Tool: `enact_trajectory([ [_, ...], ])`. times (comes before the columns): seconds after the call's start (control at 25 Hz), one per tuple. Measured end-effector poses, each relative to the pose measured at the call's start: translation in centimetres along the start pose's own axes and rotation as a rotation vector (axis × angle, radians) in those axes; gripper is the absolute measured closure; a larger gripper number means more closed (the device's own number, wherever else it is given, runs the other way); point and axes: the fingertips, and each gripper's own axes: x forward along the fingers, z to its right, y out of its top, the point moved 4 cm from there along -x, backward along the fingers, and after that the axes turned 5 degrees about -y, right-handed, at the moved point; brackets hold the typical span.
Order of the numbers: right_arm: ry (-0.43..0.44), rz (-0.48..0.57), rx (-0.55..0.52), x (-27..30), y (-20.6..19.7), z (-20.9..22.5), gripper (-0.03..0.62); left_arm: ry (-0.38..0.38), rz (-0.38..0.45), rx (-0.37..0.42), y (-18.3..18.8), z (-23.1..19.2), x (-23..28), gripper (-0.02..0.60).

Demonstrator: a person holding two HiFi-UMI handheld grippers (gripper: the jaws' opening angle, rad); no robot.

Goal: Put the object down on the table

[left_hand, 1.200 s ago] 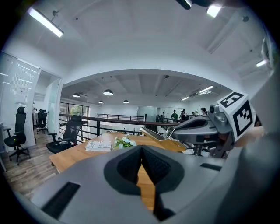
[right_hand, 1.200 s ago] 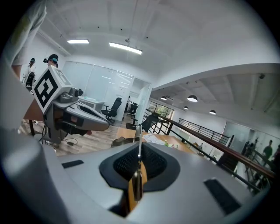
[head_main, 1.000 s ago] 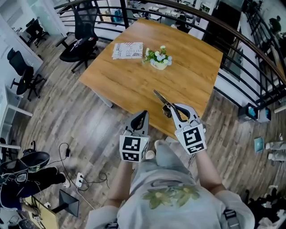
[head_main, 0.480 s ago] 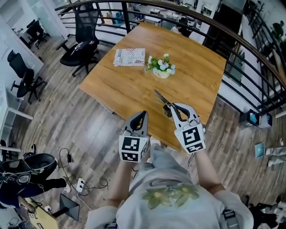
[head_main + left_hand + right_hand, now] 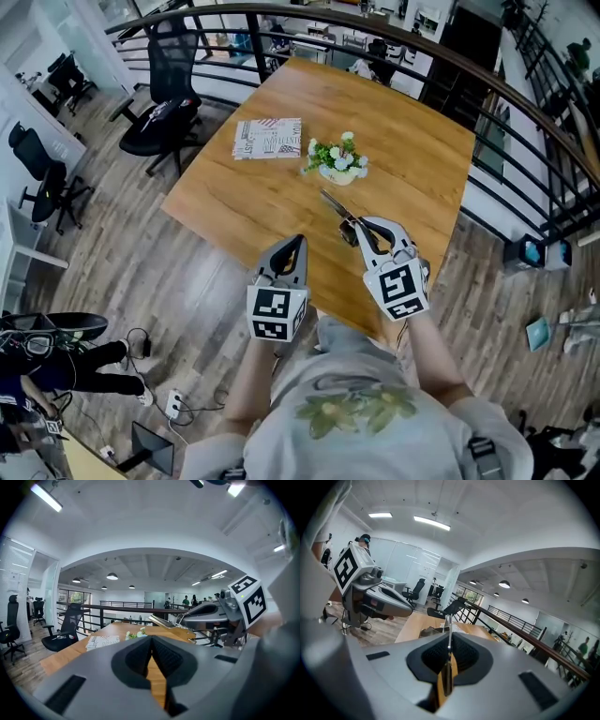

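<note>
- This is an office.
- A black office chair on wheels stands at 11 o'clock. A second chair is at 9 o'clock.
- A big wooden counter fills the middle, above a wood floor.
- A curved black railing runs from 12 to 3 o'clock.
- Wires and a plug strip lie at 8 o'clock.
- Round ceiling lamps hang above, and glass walls stand farther off.

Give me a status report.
Left gripper shut, empty. Right gripper shut on thin metal tool, above table edge, not down. Flowers and booklet lie beyond.
</note>
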Motion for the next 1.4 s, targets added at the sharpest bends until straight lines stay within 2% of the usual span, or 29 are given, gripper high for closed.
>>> enact_trajectory([
  [0.36, 0.047, -0.072, -0.004, 3.6, -2.0, 0.6, 0.582, 0.011, -0.017, -0.037, -0.1, -2.2, 2.7, 0.568],
  [1.4, 0.192, -0.243, -0.003, 9.9, -9.1, -2.7, 0.581, 0.019, -0.166, -0.112, -5.4, -5.5, 6.0, 0.568],
])
